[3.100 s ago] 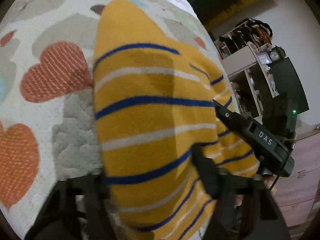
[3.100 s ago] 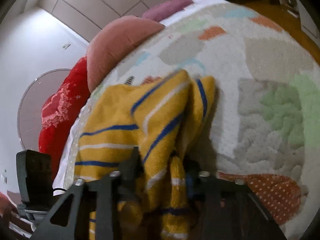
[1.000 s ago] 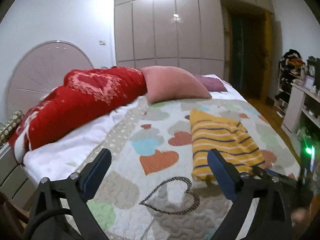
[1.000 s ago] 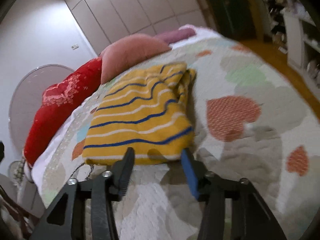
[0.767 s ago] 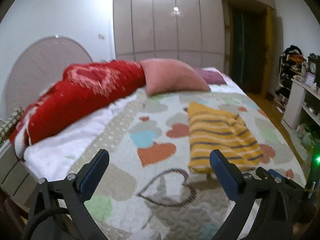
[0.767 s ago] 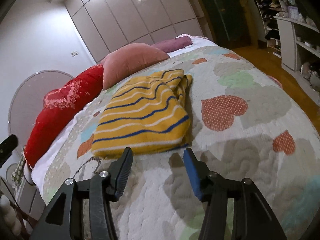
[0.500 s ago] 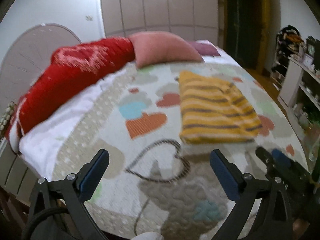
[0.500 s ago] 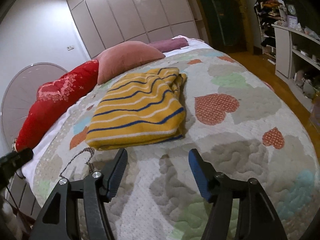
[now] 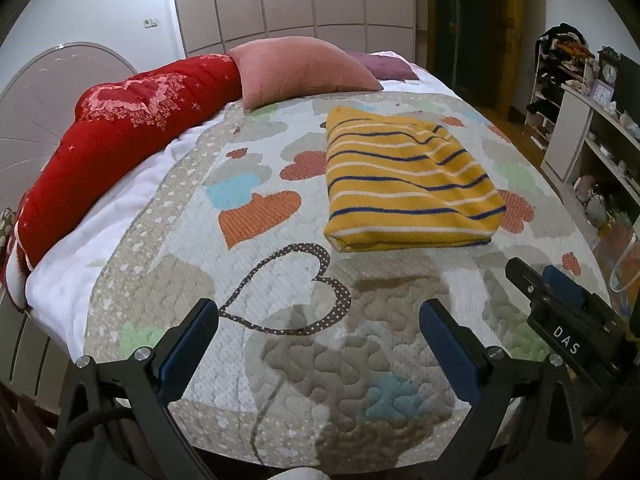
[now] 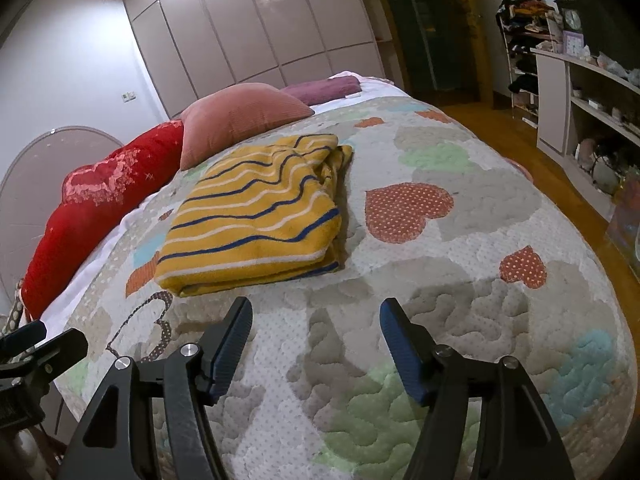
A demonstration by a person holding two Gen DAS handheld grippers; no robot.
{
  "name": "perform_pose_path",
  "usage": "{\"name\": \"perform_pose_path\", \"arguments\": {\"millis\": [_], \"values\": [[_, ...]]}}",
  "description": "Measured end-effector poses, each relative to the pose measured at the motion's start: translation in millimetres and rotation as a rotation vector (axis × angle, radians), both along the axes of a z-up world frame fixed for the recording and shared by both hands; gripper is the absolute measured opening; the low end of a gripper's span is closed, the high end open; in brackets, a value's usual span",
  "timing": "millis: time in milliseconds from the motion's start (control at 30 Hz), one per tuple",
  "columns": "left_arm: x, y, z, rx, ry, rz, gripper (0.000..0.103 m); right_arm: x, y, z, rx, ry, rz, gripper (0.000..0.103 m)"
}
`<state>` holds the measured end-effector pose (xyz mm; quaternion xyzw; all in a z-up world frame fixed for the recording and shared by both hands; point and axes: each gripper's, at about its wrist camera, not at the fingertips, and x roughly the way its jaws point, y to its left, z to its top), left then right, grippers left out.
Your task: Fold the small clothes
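A yellow garment with blue and white stripes (image 9: 404,184) lies folded flat on the heart-patterned quilt (image 9: 256,280); in the right wrist view the same garment (image 10: 256,216) sits left of centre. My left gripper (image 9: 318,318) hangs open over the near part of the quilt, well short of the garment, with nothing between its fingers. My right gripper (image 10: 316,312) is open too, just in front of the garment's near edge and apart from it. The right gripper's body (image 9: 560,312) shows at the right of the left wrist view.
A red bolster (image 9: 116,128), a pink cushion (image 9: 300,70) and a purple pillow (image 9: 380,66) lie along the far side of the bed. White shelves with small items (image 10: 592,104) stand at the right, beyond a strip of wooden floor (image 10: 508,136). Wardrobe doors (image 9: 296,0) fill the back wall.
Both grippers let go of the garment and drew back from it. It now lies folded on the quilt, and both views take in the whole bed.
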<state>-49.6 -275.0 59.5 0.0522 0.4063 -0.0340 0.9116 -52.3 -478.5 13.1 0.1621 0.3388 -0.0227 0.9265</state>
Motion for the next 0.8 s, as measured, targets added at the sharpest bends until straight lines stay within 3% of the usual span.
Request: {"name": "perform_pose_path", "arguments": {"millis": [333, 800], "values": [[2, -2, -9, -0.009, 0.037, -0.008, 0.1, -1, 17, 3, -0.122, 0.001, 0.022, 0.075], [10, 9, -21, -0.031, 0.075, 0.012, 0.1, 5, 24, -3, -0.134, 0.03, 0.037, 0.077]]}}
